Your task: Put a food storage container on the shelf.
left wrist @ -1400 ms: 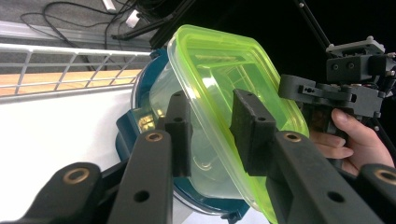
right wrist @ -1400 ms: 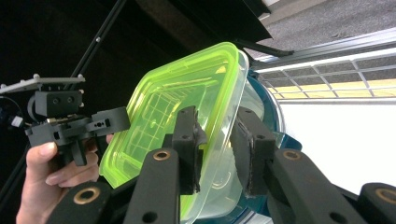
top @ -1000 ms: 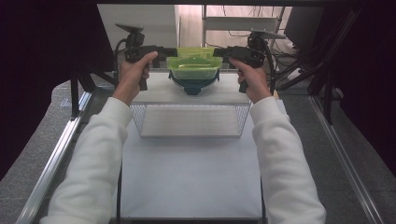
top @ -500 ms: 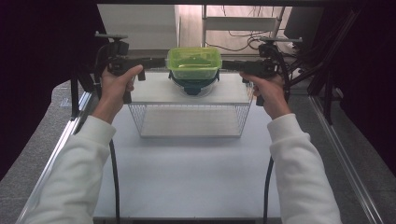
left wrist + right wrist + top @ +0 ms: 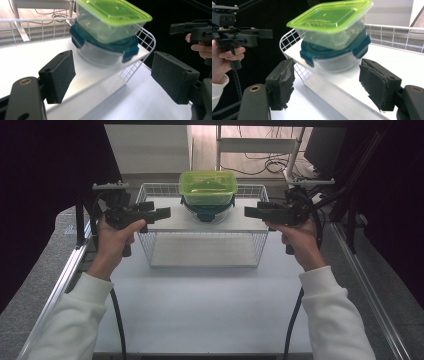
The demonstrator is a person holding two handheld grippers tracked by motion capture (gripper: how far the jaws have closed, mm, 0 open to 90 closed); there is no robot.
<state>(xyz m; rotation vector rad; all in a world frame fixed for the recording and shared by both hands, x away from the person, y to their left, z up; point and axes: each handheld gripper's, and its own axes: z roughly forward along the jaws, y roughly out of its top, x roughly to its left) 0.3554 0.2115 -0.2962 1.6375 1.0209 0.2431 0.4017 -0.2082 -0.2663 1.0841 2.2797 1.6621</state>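
White shelf (image 5: 165,222) under stacked containers (image 5: 207,195)

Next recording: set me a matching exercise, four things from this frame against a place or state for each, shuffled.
Things:
1. green-lidded clear square container
2. round clear container with dark teal clip lid
3. white wire shelf rack
4. left gripper

Places or states:
A. stands on the white table
B. jaws open, nothing between them
C. top of the stack
D. directly on the rack's shelf

Pairs: 1-C, 2-D, 3-A, 4-B

Likely lab, dark curtains (image 5: 45,180), floor cables (image 5: 260,167)
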